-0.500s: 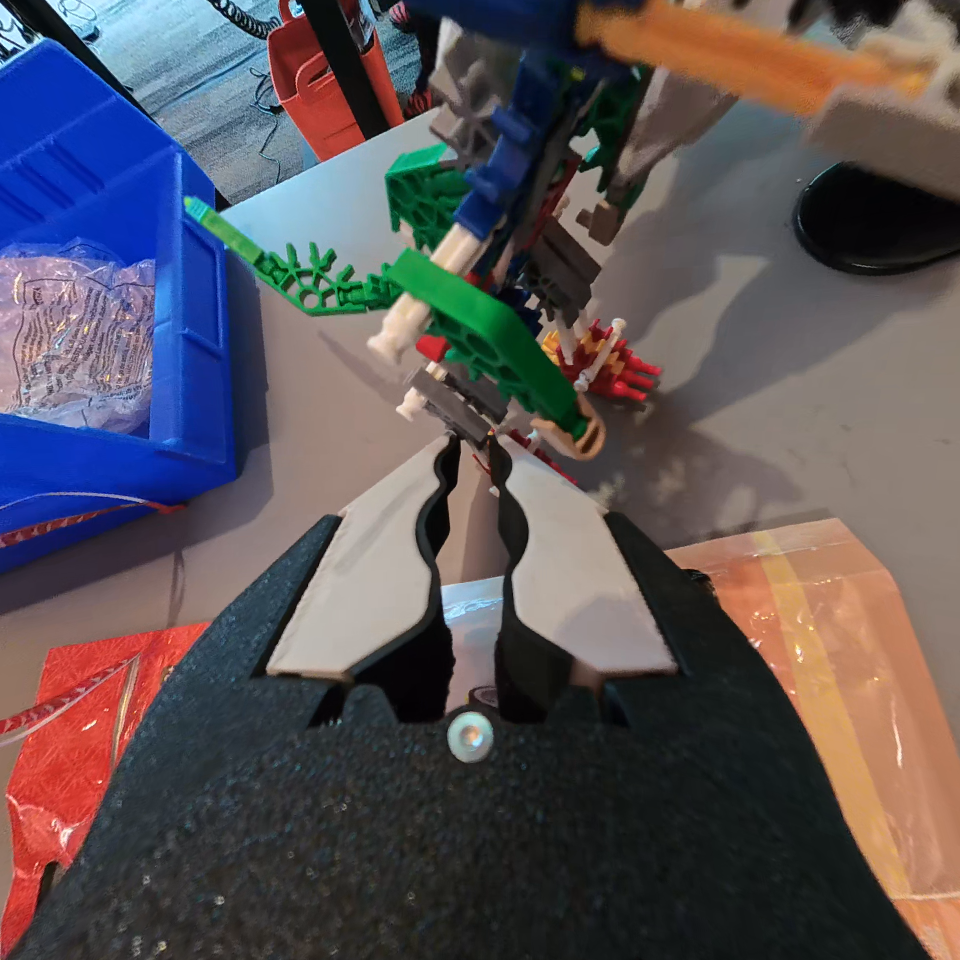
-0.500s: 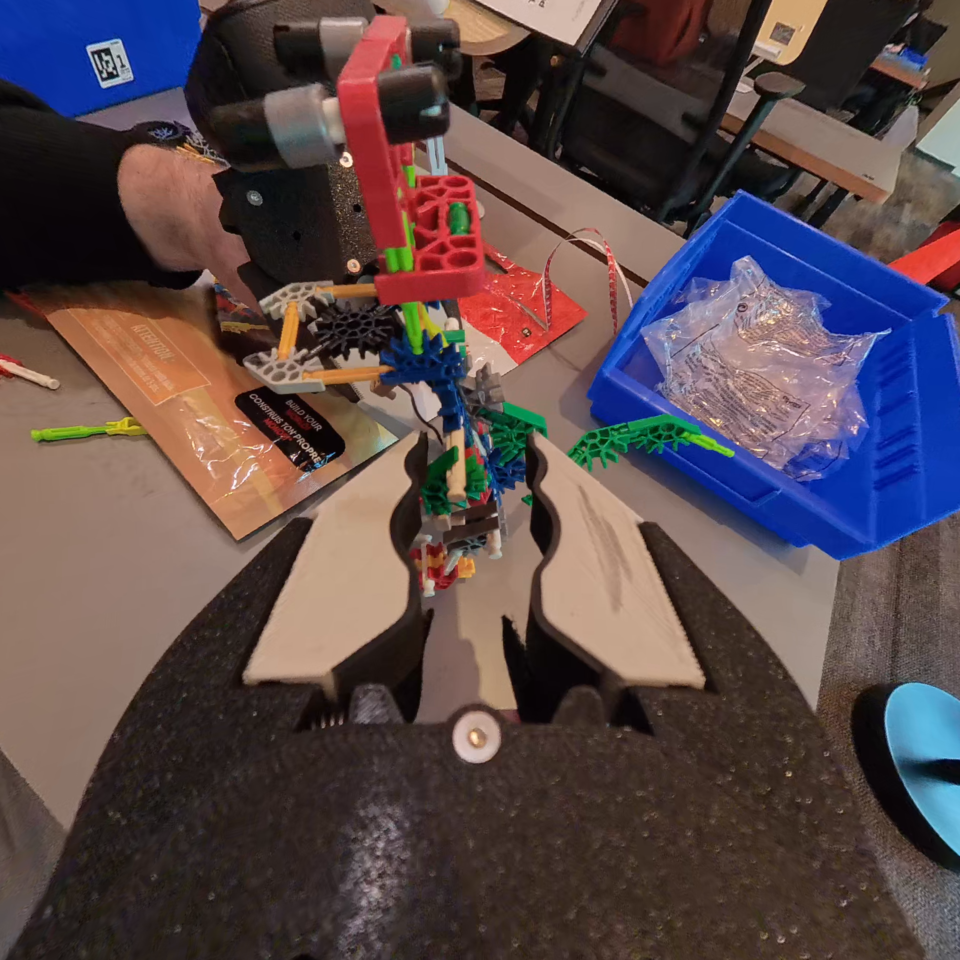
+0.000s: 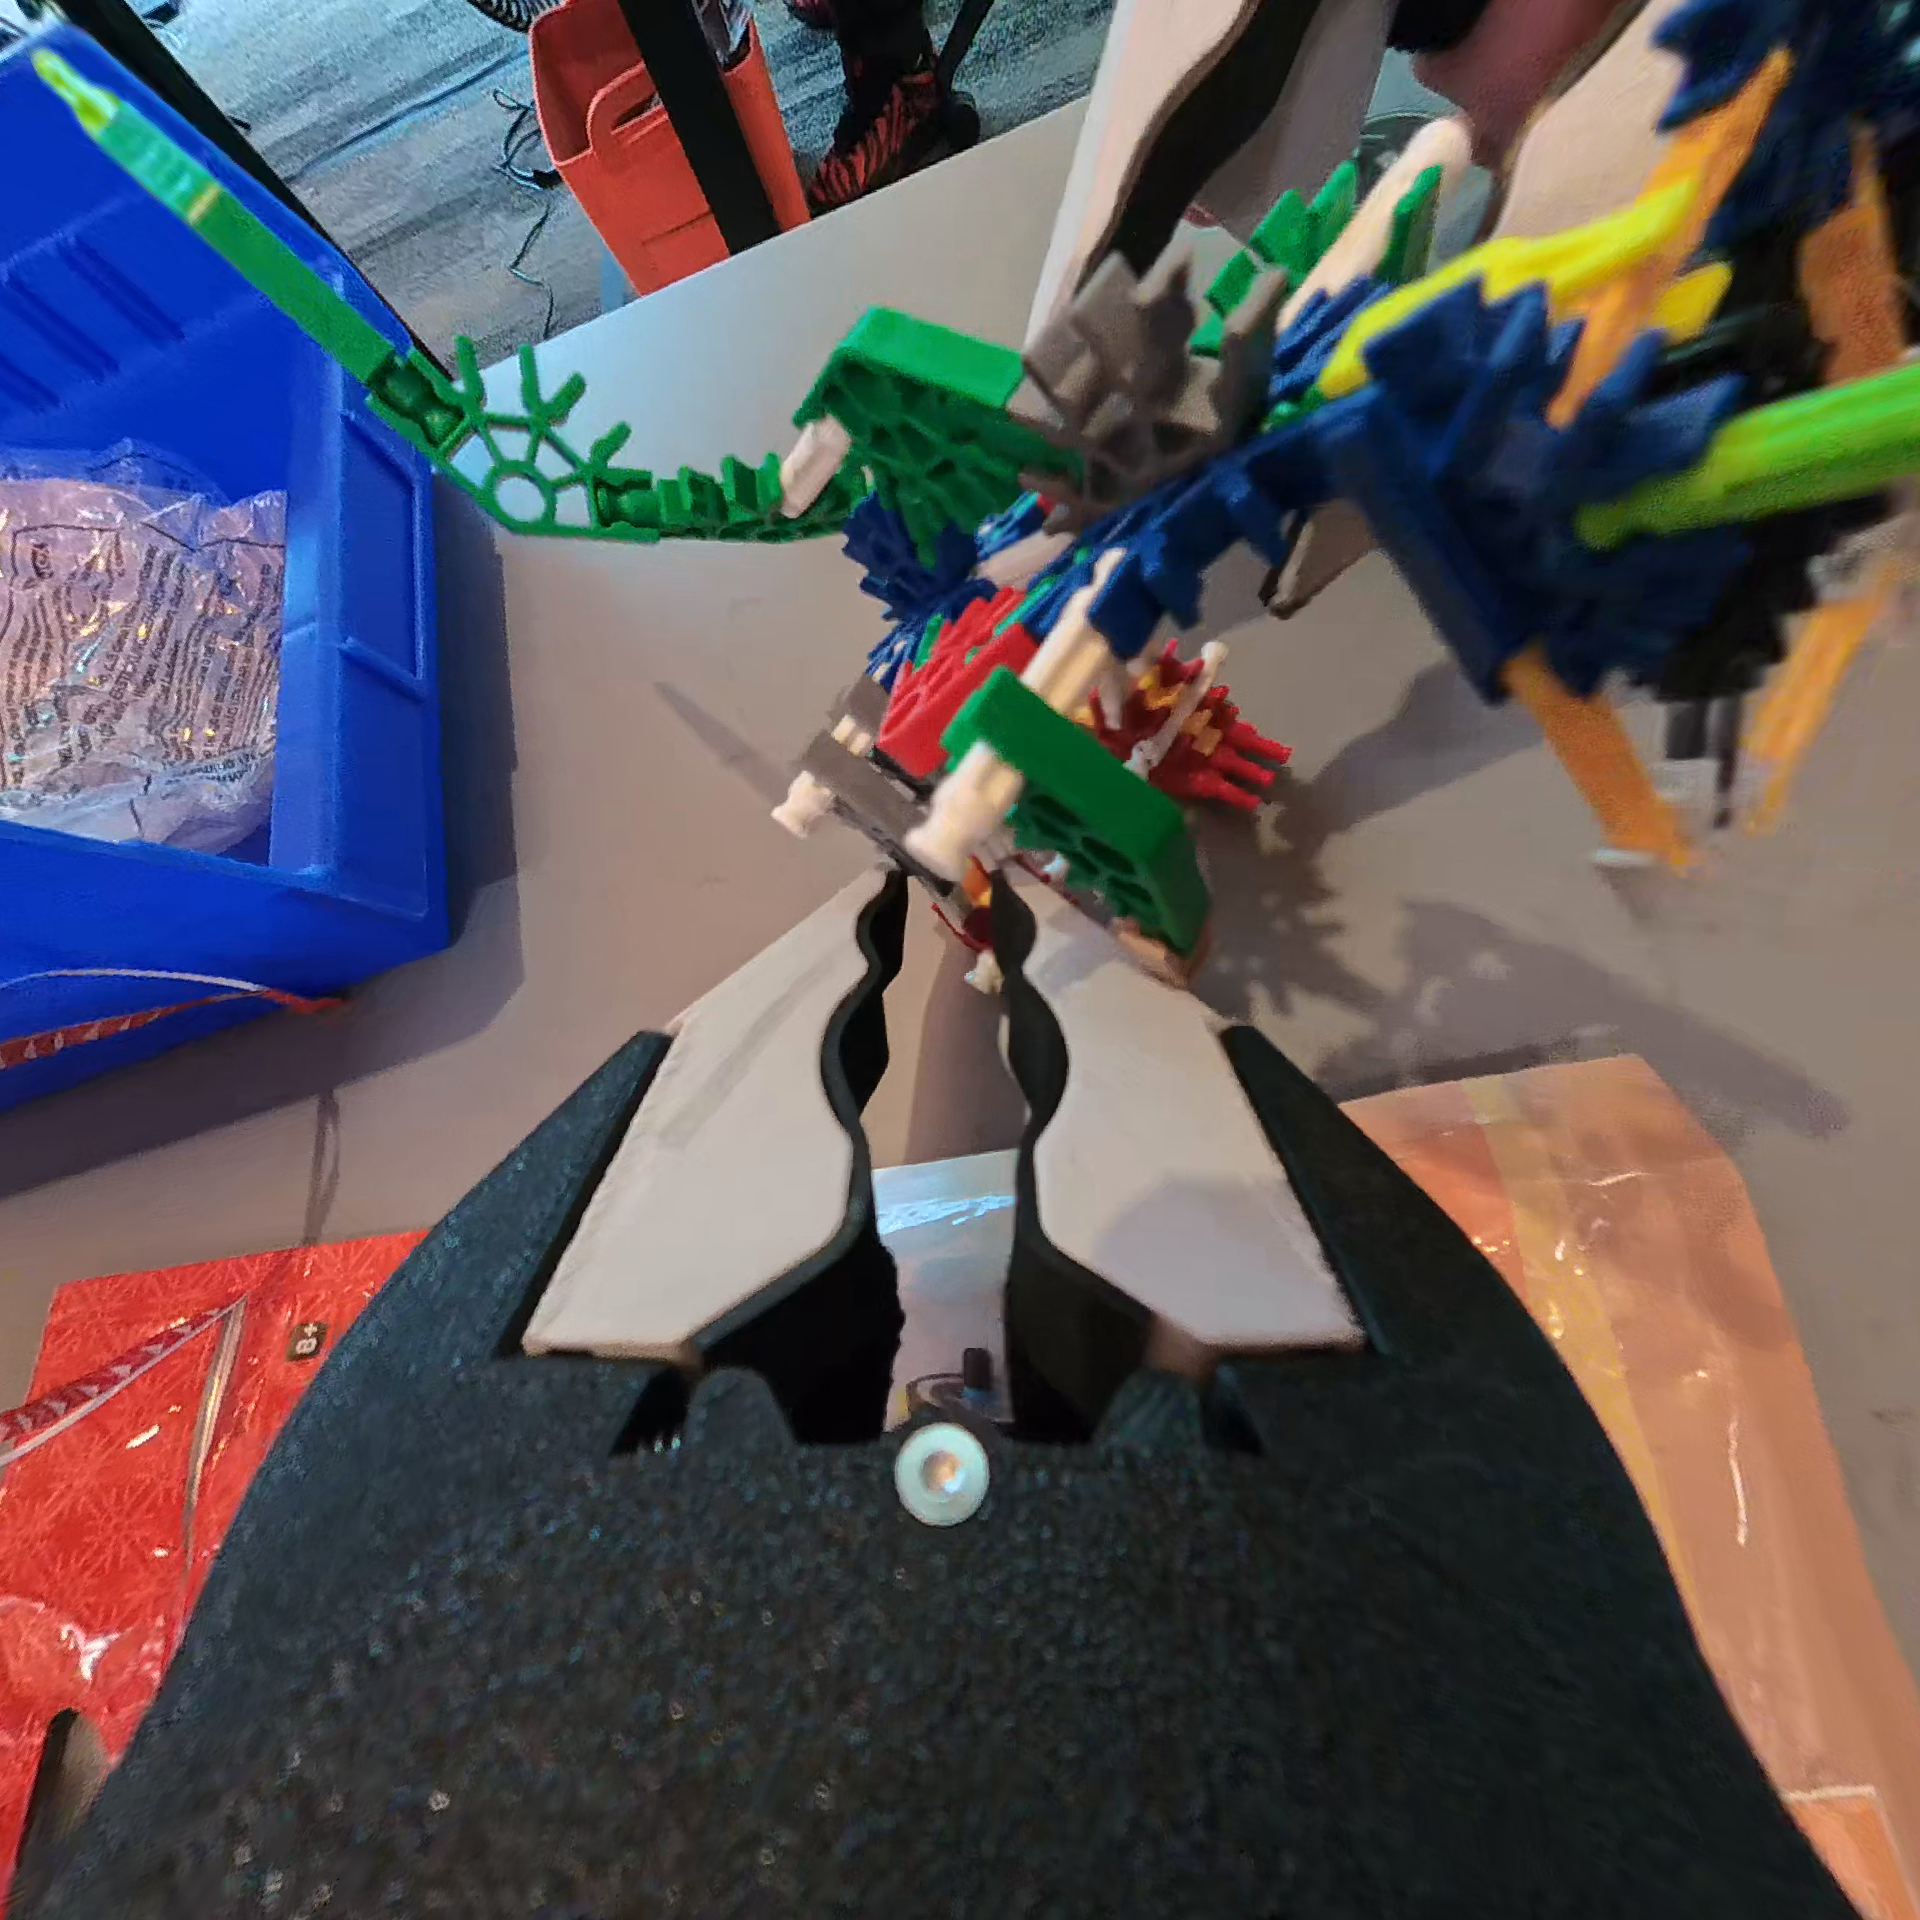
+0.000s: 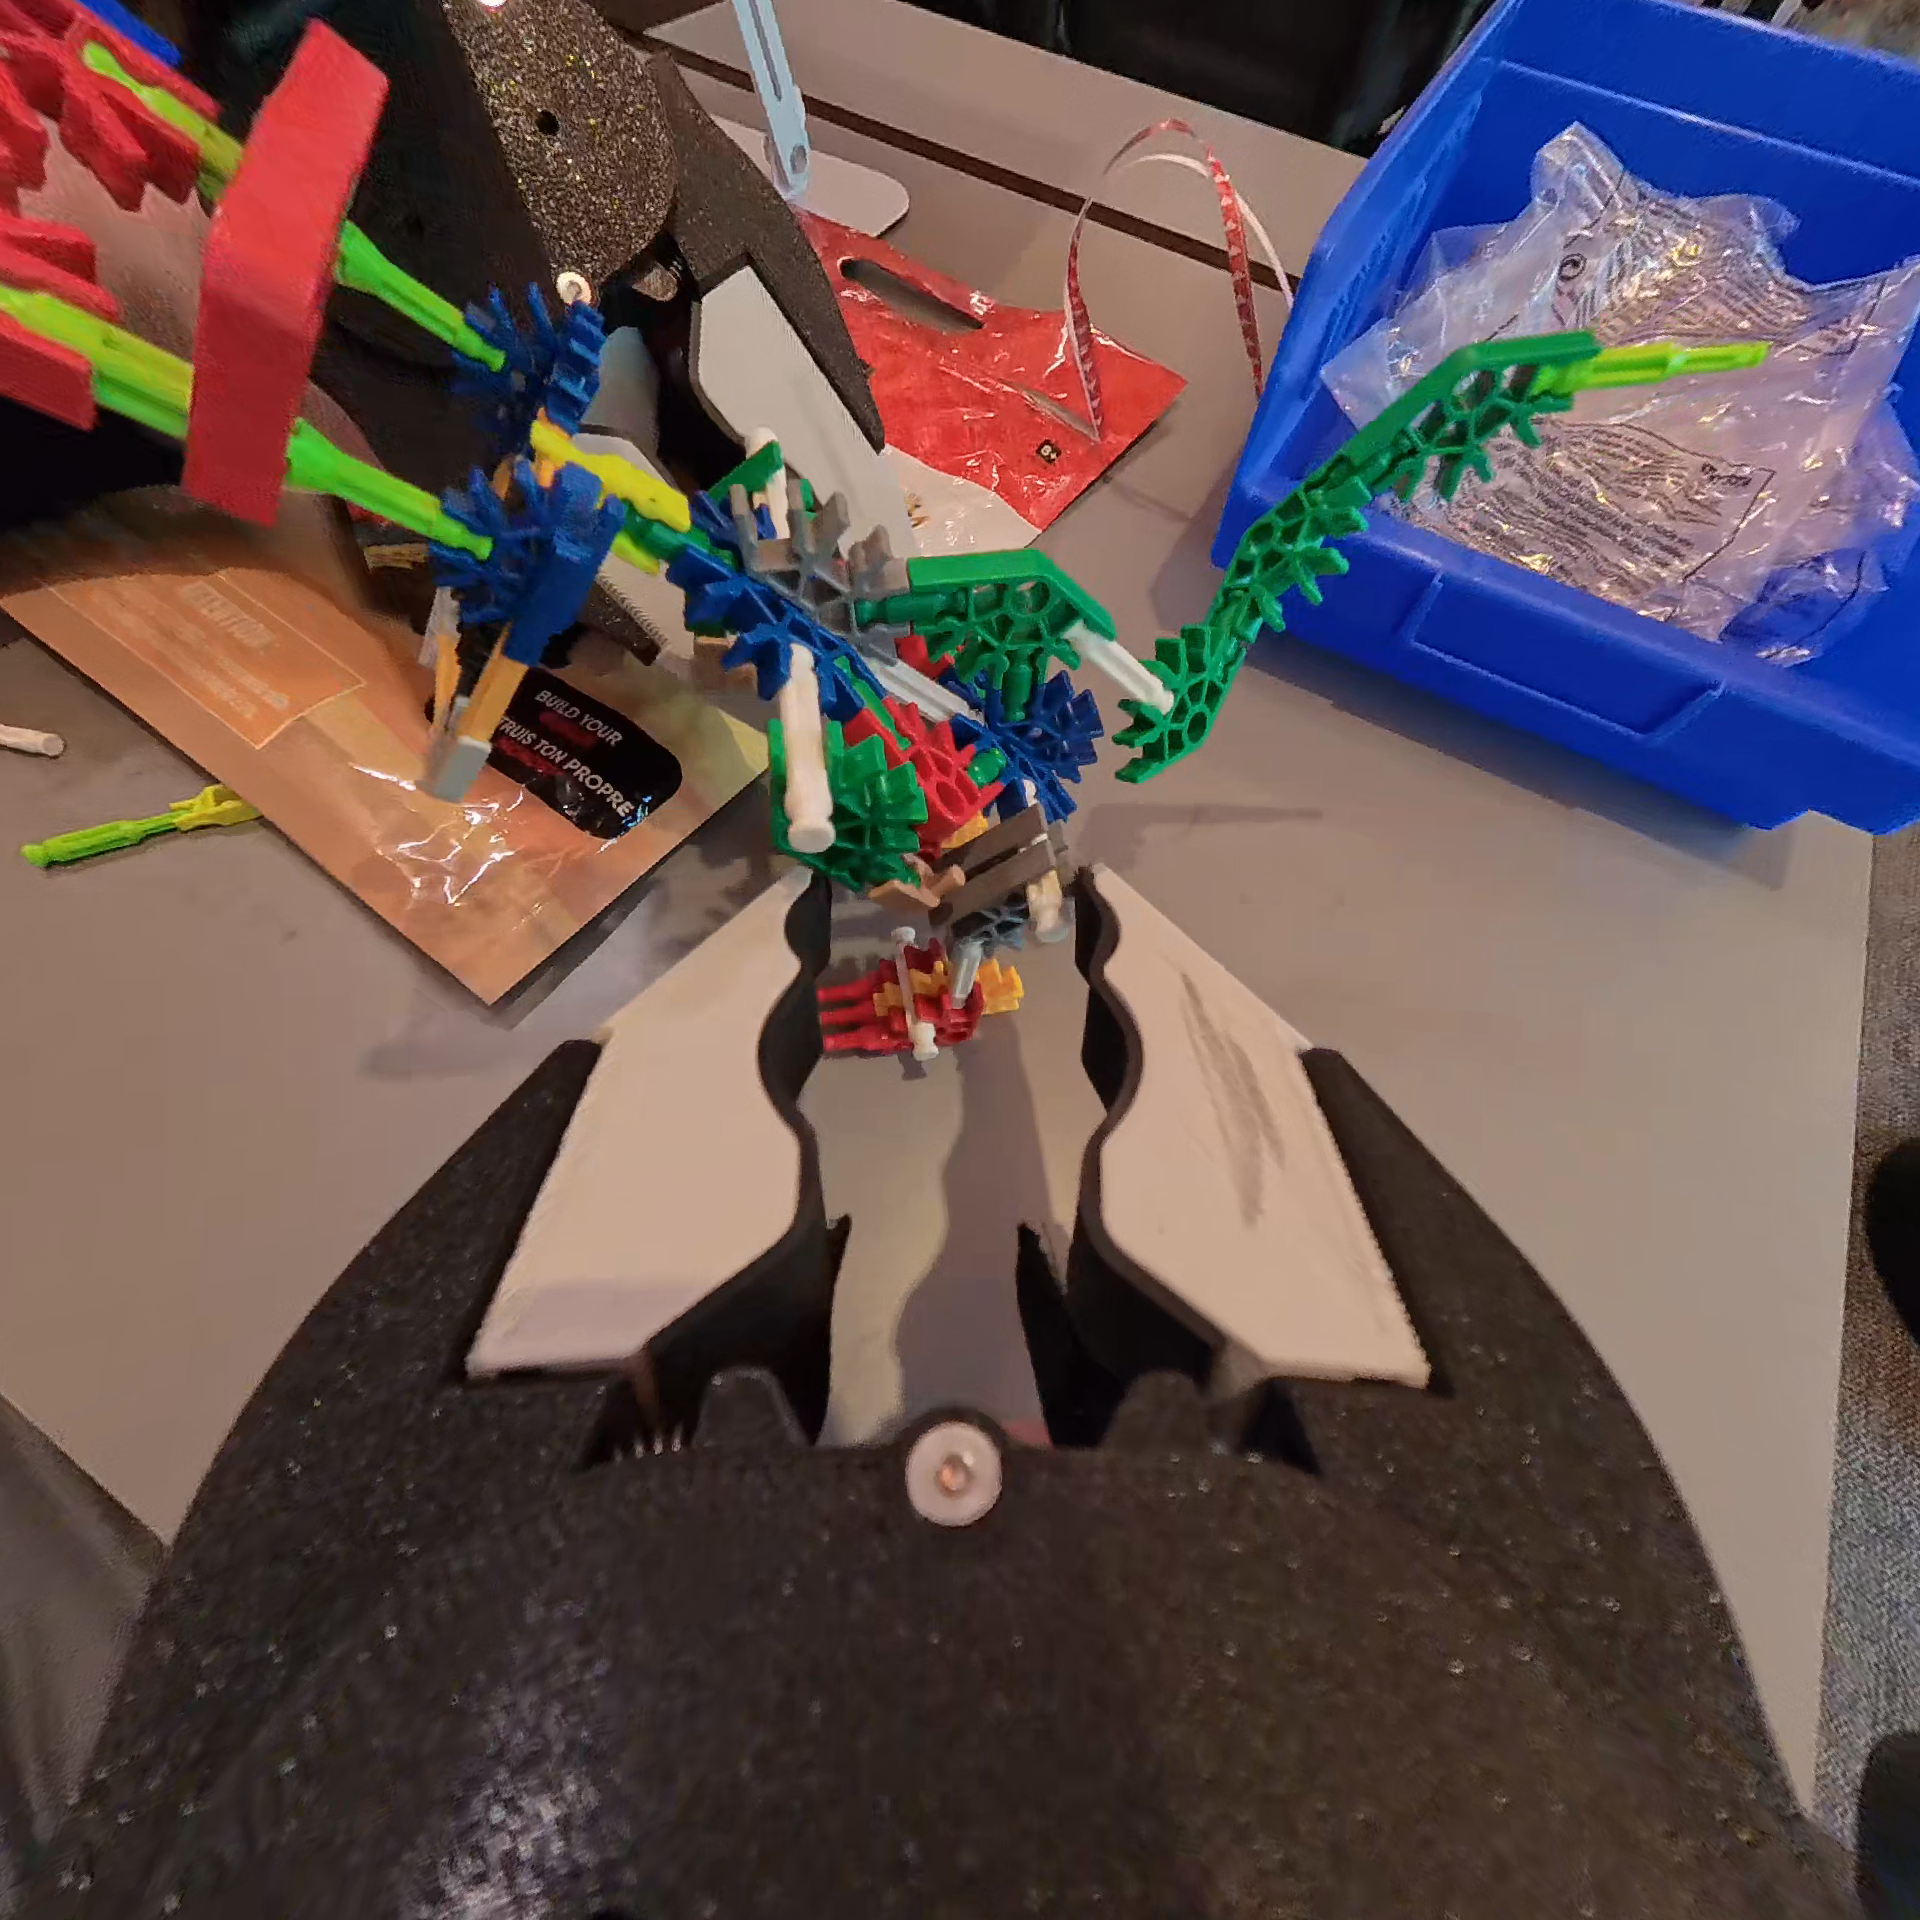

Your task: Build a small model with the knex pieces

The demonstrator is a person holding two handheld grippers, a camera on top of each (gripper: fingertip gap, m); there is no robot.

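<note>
Jaws of my left gripper (image 3: 945,894) nearly closed, pinching grey piece of rod-and-connector model (image 4: 997,613), held above table beside blue bin (image 4: 1507,644). My right gripper (image 4: 945,888) straddles model's lower end; grip can't tell. Green tail overhangs bin.

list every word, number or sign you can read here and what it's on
I do not copy out writing; this is where it stands.
Orange card: white print on a black patch, large enough to read.
Red bag: one small black mark with a sign in it.
Clear bag in the blue bin: fine black print, too small to read.
</note>
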